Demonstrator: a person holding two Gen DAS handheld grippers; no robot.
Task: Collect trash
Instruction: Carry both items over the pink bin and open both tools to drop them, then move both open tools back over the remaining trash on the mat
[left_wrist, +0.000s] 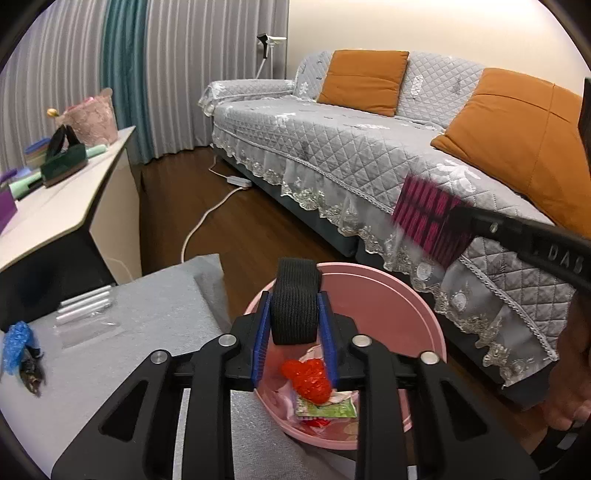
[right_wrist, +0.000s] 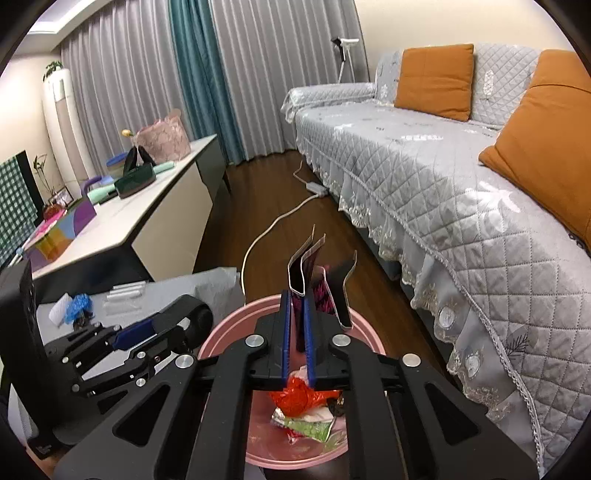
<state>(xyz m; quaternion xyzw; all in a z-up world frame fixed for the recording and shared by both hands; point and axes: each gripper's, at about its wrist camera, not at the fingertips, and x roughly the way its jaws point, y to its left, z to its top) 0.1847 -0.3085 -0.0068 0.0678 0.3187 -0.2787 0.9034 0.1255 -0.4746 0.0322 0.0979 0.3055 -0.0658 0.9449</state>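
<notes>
While my left gripper (left_wrist: 294, 321) clamps a black woven strap loop (left_wrist: 294, 301) and my right gripper (right_wrist: 297, 325) pinches a crumpled magenta-and-black foil wrapper (right_wrist: 317, 280) over the round pink plastic bin (left_wrist: 388, 291), either piece could catch the rim and fall outside.

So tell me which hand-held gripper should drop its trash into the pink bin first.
Left. The left hand-held gripper holds the black band directly above the pink bin, probably already loosening; the right hand-held gripper is clamped on the magenta wrapper.

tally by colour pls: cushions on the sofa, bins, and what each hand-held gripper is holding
Orange cushions: 2, far one, near one
Pink bin: 1
Black strap roll in the left hand-held gripper: 1
Black and magenta wrapper in the right hand-held gripper: 1
Total: 5
</notes>
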